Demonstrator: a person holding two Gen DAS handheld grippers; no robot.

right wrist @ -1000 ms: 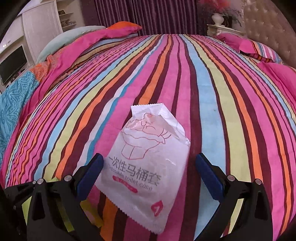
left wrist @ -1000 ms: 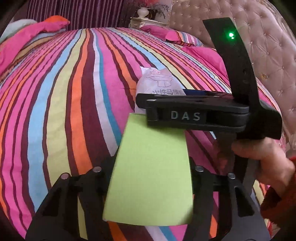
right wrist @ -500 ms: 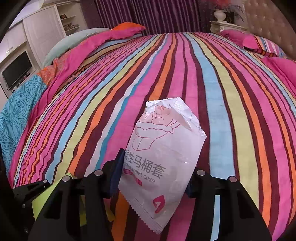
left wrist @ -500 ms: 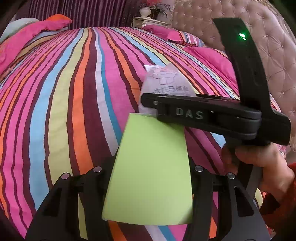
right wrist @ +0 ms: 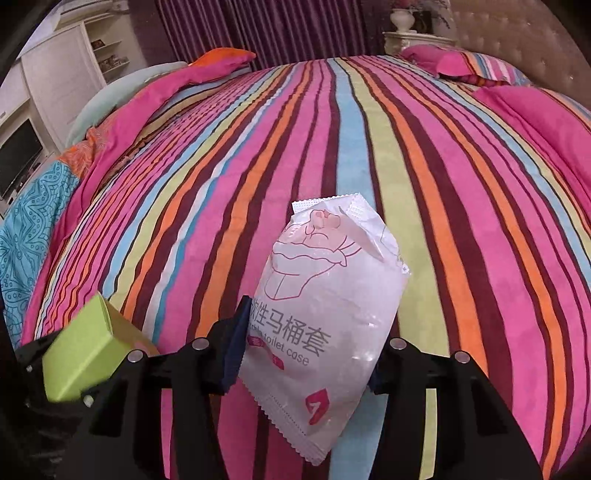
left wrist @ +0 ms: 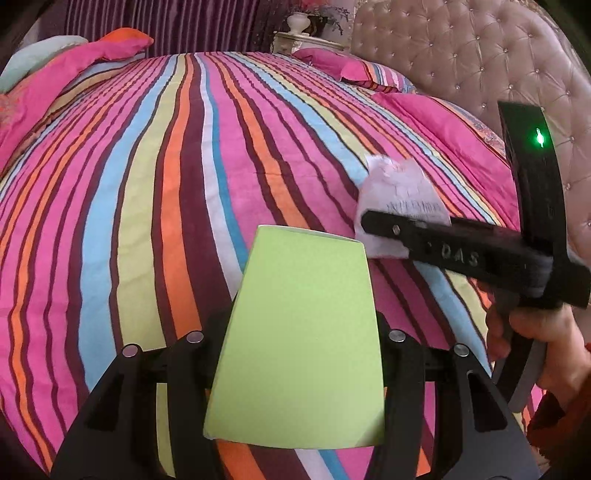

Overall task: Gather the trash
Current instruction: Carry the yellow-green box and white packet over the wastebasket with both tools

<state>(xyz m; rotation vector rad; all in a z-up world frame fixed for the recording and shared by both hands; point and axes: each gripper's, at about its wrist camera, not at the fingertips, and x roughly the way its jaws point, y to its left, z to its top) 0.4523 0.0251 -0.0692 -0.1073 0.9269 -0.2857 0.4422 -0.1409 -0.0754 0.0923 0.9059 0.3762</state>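
White plastic packet [right wrist: 325, 317], printed with pink toilet sketch, pinched by closing right gripper [right wrist: 306, 354] above striped bedspread [right wrist: 424, 177]; green box [left wrist: 303, 332] clamped in left gripper [left wrist: 299, 343]. Beyond: tufted headboard [left wrist: 461, 55], purple curtains [right wrist: 258, 29], white cabinet [right wrist: 59, 81].

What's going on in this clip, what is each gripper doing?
A person is clearing trash off a striped bedspread with two handheld grippers. The left gripper is clamped on a green box. The right gripper is closing on a white toilet-seat-cover packet, pads already on it, held above the bed.
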